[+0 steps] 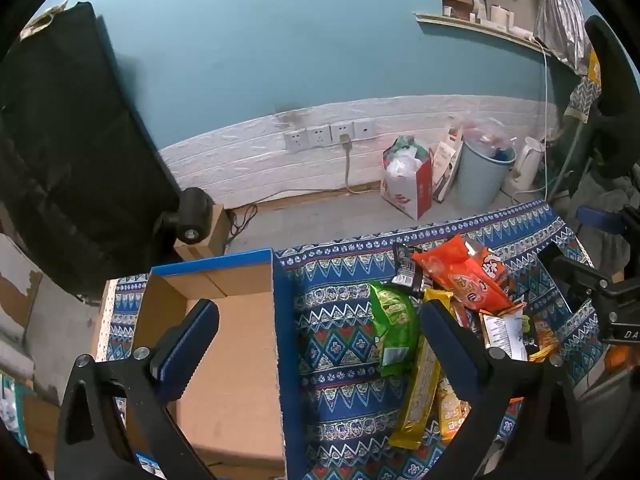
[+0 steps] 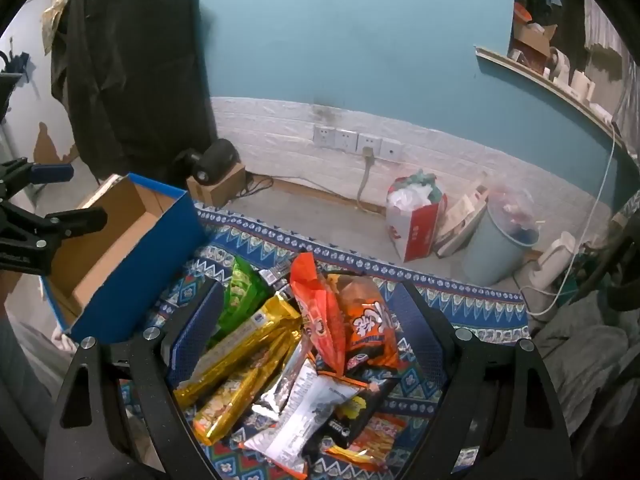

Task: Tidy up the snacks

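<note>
Left gripper point(image 1: 320, 344) hangs wide open over the cardboard box point(image 1: 236, 344) rim, nothing between its fingers; the snack pile point(image 1: 448, 312) lies on the patterned cloth point(image 1: 340, 320) at its three o'clock. Right gripper point(image 2: 310, 328) is spread too, straddling the gold packets point(image 2: 240, 356), box at ten o'clock

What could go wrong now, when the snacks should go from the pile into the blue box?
1. The snack pile overlaps heavily; open jaws of the right gripper may catch two packets together.
2. The orange packet leans on others and could slide off.
3. The blue box is light cardboard; the left gripper straddling its wall might push it.
</note>
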A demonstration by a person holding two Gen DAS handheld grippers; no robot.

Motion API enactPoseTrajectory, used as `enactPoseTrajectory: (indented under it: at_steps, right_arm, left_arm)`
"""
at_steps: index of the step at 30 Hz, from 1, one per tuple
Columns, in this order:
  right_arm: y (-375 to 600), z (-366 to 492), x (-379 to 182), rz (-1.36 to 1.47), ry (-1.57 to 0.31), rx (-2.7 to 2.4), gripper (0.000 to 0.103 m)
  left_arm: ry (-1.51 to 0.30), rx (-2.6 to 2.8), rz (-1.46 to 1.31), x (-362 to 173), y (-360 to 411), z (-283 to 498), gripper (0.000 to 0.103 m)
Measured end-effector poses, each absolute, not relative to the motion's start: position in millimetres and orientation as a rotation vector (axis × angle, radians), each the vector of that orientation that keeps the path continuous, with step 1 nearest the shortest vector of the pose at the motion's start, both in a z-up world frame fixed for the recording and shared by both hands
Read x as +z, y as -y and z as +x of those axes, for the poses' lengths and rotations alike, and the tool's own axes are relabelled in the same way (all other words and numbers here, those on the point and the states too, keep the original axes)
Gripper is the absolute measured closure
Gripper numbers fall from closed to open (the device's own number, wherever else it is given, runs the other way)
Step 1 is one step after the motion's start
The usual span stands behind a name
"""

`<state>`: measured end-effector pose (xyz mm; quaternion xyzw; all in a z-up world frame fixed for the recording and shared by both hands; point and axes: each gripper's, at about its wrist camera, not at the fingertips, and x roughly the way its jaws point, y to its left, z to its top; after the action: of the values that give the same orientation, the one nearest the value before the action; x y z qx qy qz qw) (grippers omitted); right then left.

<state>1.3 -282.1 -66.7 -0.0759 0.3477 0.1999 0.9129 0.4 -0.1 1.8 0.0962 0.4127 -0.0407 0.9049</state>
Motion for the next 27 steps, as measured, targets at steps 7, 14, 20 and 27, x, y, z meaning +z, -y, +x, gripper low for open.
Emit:
enactPoseTrajectory:
  at_steps: [7, 14, 20, 27]
  right_arm:
    - [281.7, 1.6, -66.6, -0.161, -0.721, 0.415, 0.018]
    - [279.1, 1.0, -68.4, -0.163, -0.729, 0.417, 0.018]
    - [278.3, 1.3, -69.6, -0.161, -0.734, 0.420, 0.018]
    - [278.6, 0.5, -70.5, -0.163, -0.737, 0.420, 0.018]
  left_arm:
    - [-0.857, -0.087, 0.189, 0.8, -3.3, -2.4, 0.001]
    - [-0.876, -0.087, 0.179, -3.7, -5.3, -0.2, 0.001]
    - [-0.884, -0.089, 0.173, -4.4, -6.5, 0.7, 0.001]
    - [-0.886, -0.092, 0.175, -6.1, -5.6, 0.0, 0.001]
